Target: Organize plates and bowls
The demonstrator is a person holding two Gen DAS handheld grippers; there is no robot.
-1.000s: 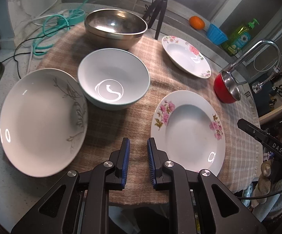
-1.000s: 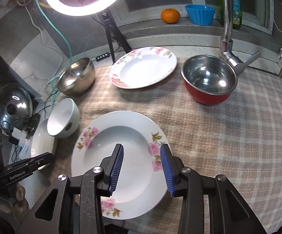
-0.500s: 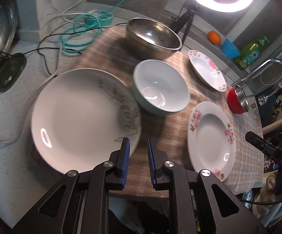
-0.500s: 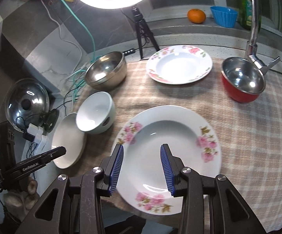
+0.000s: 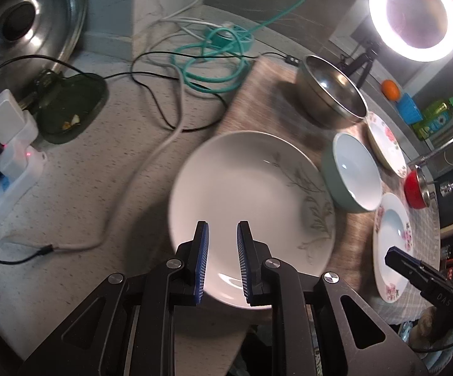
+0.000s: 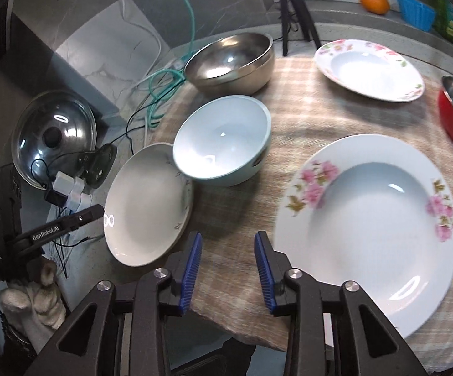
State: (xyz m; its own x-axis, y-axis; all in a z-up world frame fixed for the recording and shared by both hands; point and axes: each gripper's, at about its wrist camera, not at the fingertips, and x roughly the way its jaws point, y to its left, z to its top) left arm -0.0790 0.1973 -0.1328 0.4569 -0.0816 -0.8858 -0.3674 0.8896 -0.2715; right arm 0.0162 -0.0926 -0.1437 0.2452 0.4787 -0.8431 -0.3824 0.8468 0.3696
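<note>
The glossy white plate (image 5: 251, 216) with a faint leaf sprig lies at the left edge of the checked cloth (image 6: 289, 100), overhanging it. The left gripper (image 5: 221, 263), fingers parted and empty, hovers over its near rim. The right gripper (image 6: 228, 272), also open, is farther away.

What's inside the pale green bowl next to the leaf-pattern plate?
Nothing visible: the pale green bowl shows a bare white interior with only light reflections. Its rim overlaps the leaf-pattern plate edge, so that bit of plate is covered, as is the checked cloth beneath.
</note>
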